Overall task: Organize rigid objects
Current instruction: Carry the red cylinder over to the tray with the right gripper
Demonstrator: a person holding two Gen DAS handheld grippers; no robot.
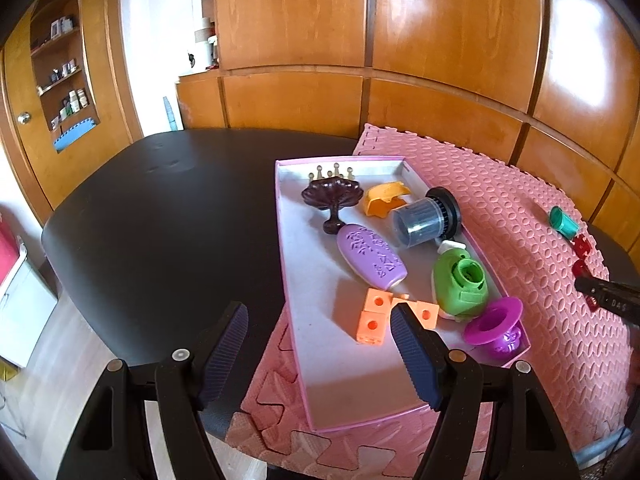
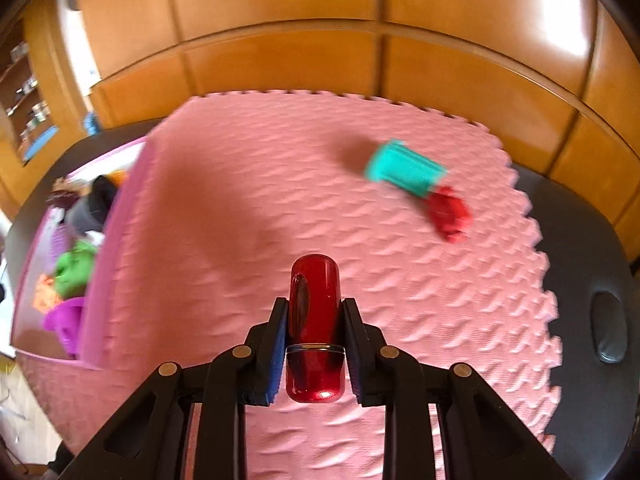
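Gripping a glossy red capsule-shaped piece [image 2: 316,332], the right gripper [image 2: 316,320] has both pads pressed on its sides, jaws nearly together, w/ the piece pointing fwd out past the fingertips and lifted clear of the pink foam mat [image 2: 280,200]. Right wrist view is motion-blurred.

Left gripper [image 1: 320,332] stands wide open w/ nothing between its fingers; it hangs over the near end of the pink tray [image 1: 332,412], one finger over the tray floor, the other outside the tray's left edge, over the dark table [image 1: 160,220].

Landmark = the tray, which lies on the mat at the mat's left side. Inside it, far end to near end:
- gold crown [image 1: 334,172] at the far wall
- dark brown shell-shaped dish [image 1: 332,200] just in front of the crown
- yellow curved piece [image 1: 386,198] right of the dish
- dark cylinder w/ black ribbed cap [image 1: 426,220], on its side, by the right wall
- purple oval bottle [image 1: 370,258], mid-tray, lying flat
- green and white toy [image 1: 460,280] by the right wall
- orange cubes [image 1: 376,316] linked together, partly behind the left gripper's finger
- magenta hat-shaped cup [image 1: 496,324] in the near right corner

Outside the tray, well to its right on the mat: teal cup [image 2: 404,172] on its side, w/ a red block [image 2: 450,212] touching or just beside it; blur makes it hard to tell which.
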